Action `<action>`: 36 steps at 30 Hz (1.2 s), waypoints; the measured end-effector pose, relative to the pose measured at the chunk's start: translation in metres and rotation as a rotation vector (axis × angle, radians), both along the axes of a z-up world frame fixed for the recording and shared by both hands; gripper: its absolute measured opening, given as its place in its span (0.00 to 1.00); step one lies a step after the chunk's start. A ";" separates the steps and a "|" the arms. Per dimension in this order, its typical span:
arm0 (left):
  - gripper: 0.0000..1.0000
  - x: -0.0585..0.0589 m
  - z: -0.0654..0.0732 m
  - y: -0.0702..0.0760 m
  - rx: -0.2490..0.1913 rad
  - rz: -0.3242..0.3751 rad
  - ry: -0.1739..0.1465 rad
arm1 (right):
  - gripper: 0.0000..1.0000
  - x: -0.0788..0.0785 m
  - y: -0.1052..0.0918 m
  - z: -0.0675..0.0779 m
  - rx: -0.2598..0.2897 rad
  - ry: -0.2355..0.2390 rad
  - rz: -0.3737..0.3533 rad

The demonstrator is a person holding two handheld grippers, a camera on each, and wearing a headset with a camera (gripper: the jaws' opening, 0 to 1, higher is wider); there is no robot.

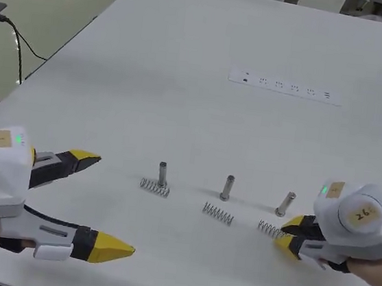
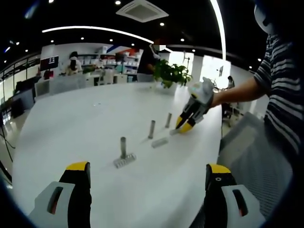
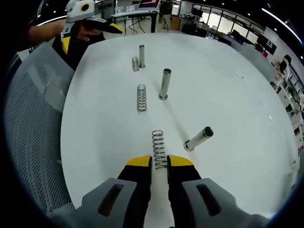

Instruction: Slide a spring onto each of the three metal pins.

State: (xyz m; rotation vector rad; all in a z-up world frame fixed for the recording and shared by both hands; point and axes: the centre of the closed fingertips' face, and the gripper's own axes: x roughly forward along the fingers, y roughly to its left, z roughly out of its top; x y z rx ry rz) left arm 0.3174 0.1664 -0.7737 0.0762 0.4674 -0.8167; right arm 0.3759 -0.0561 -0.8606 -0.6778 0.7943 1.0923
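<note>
Three metal pins stand in a row on the white table: left pin (image 1: 162, 173), middle pin (image 1: 227, 186), right pin (image 1: 285, 203). A spring lies in front of each: left spring (image 1: 154, 187), middle spring (image 1: 217, 214), right spring (image 1: 270, 229). My right gripper (image 3: 159, 164) is down at the table, its yellow tips closed on the near end of the right spring (image 3: 158, 145), beside the right pin (image 3: 199, 138). My left gripper (image 1: 101, 204) hovers wide open left of the left pin (image 2: 123, 147), holding nothing.
A white power strip (image 1: 284, 86) lies flat farther back on the table (image 1: 184, 80). The table's left edge runs diagonally, with a black cable (image 1: 19, 44) beyond it. A mesh chair (image 3: 33, 118) stands by the near edge.
</note>
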 end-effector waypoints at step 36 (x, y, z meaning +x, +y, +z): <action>0.89 -0.002 -0.003 -0.050 -0.011 -0.244 0.056 | 0.08 -0.027 0.025 0.036 0.039 -0.062 0.208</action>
